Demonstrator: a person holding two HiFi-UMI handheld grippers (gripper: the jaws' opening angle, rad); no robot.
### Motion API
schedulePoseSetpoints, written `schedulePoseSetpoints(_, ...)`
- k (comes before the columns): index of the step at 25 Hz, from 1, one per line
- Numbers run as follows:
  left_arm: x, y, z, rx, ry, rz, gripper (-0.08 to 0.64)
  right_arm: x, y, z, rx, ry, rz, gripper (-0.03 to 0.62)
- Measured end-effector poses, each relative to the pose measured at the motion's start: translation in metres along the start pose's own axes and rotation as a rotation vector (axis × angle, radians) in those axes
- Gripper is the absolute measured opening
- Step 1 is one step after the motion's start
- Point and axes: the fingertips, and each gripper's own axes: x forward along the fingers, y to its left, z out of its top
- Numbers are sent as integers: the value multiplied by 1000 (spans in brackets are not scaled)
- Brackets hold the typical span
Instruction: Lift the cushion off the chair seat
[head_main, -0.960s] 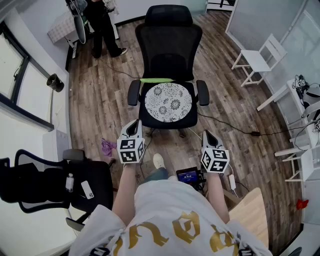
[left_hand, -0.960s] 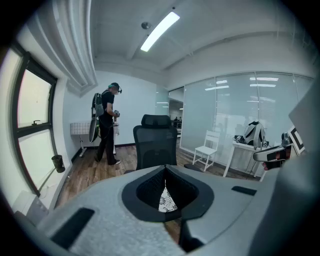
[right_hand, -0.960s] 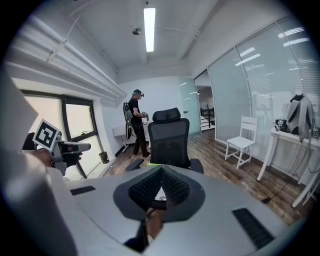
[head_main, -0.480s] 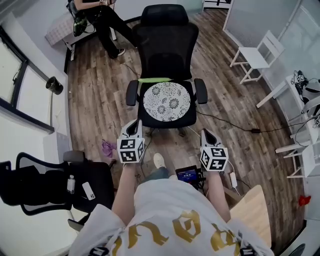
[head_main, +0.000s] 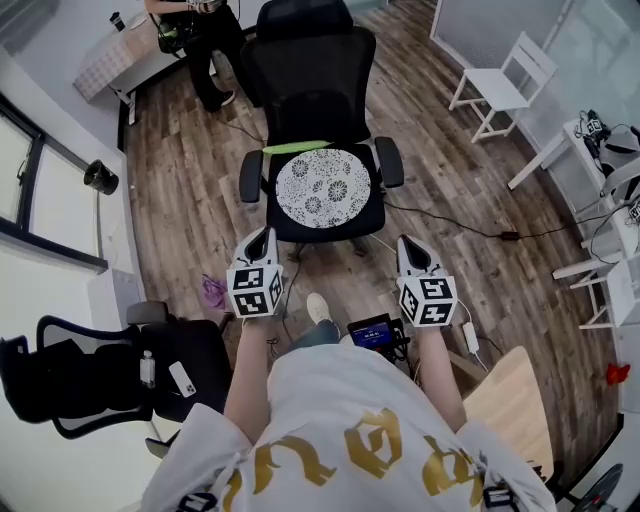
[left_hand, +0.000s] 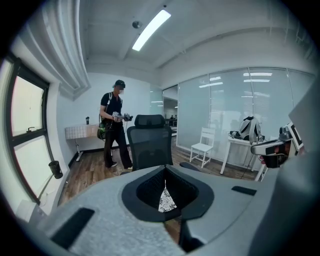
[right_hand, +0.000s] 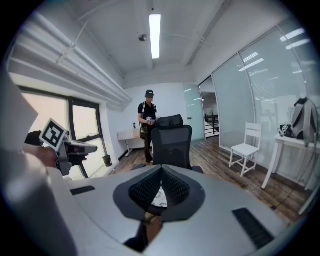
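Note:
A round white cushion (head_main: 323, 188) with a dark floral print lies on the seat of a black mesh office chair (head_main: 305, 92) straight ahead. A green strip (head_main: 296, 147) sits at the cushion's back edge. My left gripper (head_main: 264, 238) and right gripper (head_main: 404, 246) are both shut and hold nothing. They hang side by side just short of the seat's front edge, apart from the chair. A sliver of the cushion (left_hand: 166, 200) shows through the closed jaws in the left gripper view, and the cushion (right_hand: 159, 198) shows likewise in the right gripper view.
A person (head_main: 200, 40) stands beyond the chair by a desk at the back left. A second black chair (head_main: 120, 368) is at my near left. White chair (head_main: 503, 86) and a white desk (head_main: 590, 150) stand on the right. Cables (head_main: 450, 232) run across the wood floor.
I have stepped closer to the chair, so it and the cushion sit larger and lower-left in the head view. Both grippers stayed shut and moved forward toward the seat.

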Motion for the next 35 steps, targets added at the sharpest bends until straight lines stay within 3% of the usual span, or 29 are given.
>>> schedulePoseSetpoints(3, 4, -2, -4, -4, 10, 4, 11, 0, 2, 4, 41, -48, 38, 12)
schedulePoseSetpoints(14, 47, 14, -13, -55, 44, 17, 11, 43, -15, -5, 74, 11, 26, 12)
schedulePoseSetpoints(21, 116, 36, -3, -59, 77, 11, 11, 106, -46, -1, 131, 62, -34, 12)
schedulePoseSetpoints(28, 204, 66, 5, -52, 142, -24, 11, 196, -52, 9, 172, 113, -60, 12)
schedulePoseSetpoints(35, 278, 101, 19, -93, 161, -71, 11, 276, -50, 25, 176, 140, -54, 12)
